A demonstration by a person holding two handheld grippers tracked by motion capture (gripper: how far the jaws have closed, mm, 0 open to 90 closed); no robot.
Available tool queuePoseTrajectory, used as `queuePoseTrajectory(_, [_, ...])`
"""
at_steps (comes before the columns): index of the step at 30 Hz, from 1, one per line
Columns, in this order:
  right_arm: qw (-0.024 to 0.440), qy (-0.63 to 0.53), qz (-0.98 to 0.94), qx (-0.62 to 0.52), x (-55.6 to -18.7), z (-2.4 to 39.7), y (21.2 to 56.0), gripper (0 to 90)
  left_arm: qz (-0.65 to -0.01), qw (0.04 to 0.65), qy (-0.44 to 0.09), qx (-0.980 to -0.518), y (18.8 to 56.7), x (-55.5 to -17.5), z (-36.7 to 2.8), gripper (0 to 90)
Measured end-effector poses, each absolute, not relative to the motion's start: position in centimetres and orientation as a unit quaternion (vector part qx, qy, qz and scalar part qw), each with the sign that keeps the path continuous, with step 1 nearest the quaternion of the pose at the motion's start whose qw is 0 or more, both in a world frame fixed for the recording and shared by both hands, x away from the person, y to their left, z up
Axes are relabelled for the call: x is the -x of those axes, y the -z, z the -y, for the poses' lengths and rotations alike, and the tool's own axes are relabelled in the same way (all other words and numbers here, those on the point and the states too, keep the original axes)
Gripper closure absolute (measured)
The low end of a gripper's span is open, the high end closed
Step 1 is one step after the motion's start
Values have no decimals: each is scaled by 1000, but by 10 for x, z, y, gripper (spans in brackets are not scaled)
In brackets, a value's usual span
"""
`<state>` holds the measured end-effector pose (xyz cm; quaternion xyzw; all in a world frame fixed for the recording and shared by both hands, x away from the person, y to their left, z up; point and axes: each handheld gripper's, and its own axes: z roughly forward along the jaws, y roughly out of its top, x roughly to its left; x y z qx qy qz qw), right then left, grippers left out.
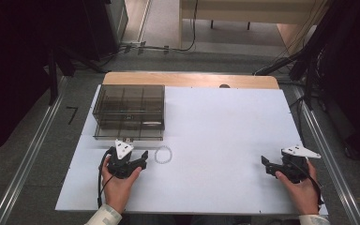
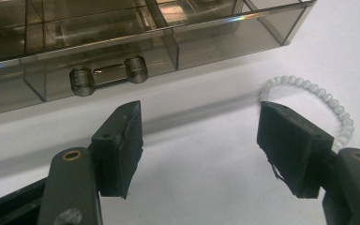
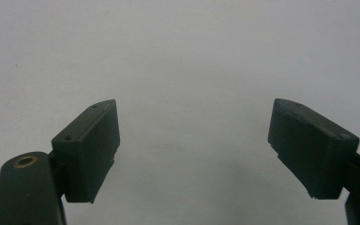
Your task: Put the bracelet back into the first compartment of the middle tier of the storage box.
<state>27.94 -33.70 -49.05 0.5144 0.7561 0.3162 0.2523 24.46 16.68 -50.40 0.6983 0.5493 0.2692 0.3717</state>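
A smoky clear plastic organizer box (image 1: 129, 112) with compartments and a front drawer handle (image 2: 108, 77) stands at the table's back left. Just in front of it a white bead bracelet (image 1: 163, 155) lies flat on the white surface. My left gripper (image 1: 138, 157) rests low beside the bracelet, open and holding nothing; in the left gripper view the bracelet (image 2: 309, 101) lies just past the right jaw, while the left gripper (image 2: 199, 145) points at the box front. My right gripper (image 1: 268, 166) sits at the front right, open over bare table (image 3: 192, 70), nothing between the jaws of the right gripper (image 3: 194, 150).
The white table surface (image 1: 215, 131) covers a wooden table; a strip of wood (image 1: 192, 79) shows at the far edge. Metal rails (image 1: 33, 154) run along the floor on both sides. Dark equipment and cables stand beyond the table.
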Motion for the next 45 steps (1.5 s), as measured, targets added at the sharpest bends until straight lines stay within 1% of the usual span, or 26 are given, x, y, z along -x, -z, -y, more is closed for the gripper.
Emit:
queuePoseTrajectory(31, [252,-315,-757,-514,-280,336,491,154,-544,374,-265,-702,503,-247,-161,324])
queuePoseTrajectory(45, [253,-315,-757,-514,-280,337,491,154,-538,379,-261,-706,503,-249,-151,327])
